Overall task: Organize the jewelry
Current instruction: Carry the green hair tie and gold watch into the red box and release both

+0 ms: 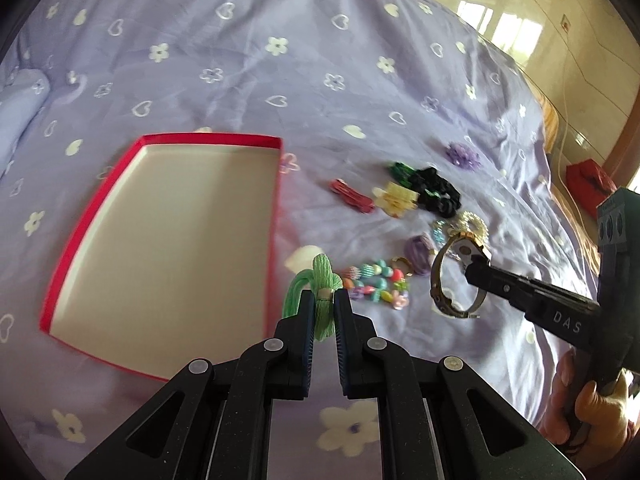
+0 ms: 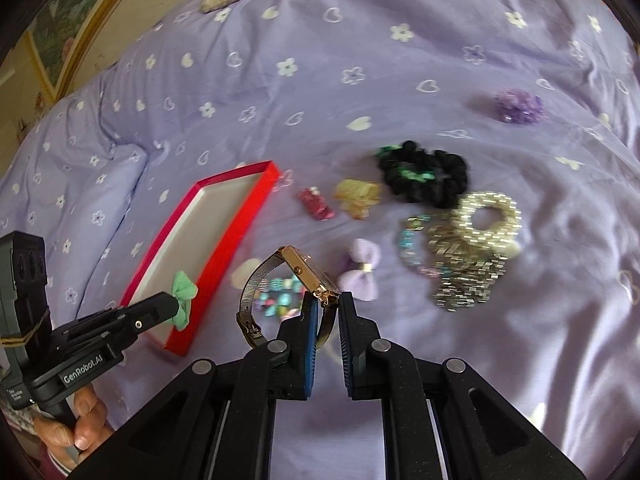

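Note:
My left gripper (image 1: 323, 298) is shut on a green bow hair tie (image 1: 320, 280) and holds it above the bed beside the right edge of the red tray (image 1: 80, 224). The bow also shows in the right wrist view (image 2: 183, 294). My right gripper (image 2: 328, 300) is shut on a gold wristwatch (image 2: 308, 276) with a mesh band, lifted above the jewelry pile. The watch also shows in the left wrist view (image 1: 456, 276). The red tray (image 2: 224, 236) has a white inside.
On the purple bedspread lie a black scrunchie (image 2: 428, 176), a yellow clip (image 2: 356, 196), a red clip (image 2: 316, 202), a lilac bow (image 2: 360, 272), a pearl bracelet (image 2: 488, 216), a silver bracelet (image 2: 464, 276), coloured beads (image 1: 376, 284) and a purple flower (image 2: 520, 106).

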`<state>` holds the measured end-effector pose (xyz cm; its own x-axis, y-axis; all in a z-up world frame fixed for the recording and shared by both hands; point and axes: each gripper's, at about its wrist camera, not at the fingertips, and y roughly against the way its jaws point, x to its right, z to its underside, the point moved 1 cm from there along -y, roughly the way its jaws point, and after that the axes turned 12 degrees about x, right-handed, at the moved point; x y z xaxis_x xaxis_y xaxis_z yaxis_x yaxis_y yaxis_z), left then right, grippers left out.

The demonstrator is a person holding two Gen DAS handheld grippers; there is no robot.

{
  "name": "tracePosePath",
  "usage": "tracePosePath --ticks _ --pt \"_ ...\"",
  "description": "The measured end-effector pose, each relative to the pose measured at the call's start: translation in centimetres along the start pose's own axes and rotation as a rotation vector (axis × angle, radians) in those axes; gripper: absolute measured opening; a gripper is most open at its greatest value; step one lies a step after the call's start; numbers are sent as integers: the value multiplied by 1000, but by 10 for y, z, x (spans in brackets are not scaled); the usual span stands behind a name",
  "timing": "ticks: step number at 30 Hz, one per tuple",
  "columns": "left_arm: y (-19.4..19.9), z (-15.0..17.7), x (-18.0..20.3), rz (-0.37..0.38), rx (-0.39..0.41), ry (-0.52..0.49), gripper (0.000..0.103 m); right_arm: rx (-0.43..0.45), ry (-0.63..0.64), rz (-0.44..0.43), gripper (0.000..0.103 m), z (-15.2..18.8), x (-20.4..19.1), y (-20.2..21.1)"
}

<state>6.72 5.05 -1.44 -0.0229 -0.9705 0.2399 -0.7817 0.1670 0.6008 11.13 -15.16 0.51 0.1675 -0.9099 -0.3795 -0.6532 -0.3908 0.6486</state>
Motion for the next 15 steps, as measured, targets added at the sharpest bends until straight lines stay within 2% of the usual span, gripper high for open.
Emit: tracePosePath --ticks 15 --pt "22 -8 -57 -115 26 71 9 -69 95 -142 10 -1 -79 -43"
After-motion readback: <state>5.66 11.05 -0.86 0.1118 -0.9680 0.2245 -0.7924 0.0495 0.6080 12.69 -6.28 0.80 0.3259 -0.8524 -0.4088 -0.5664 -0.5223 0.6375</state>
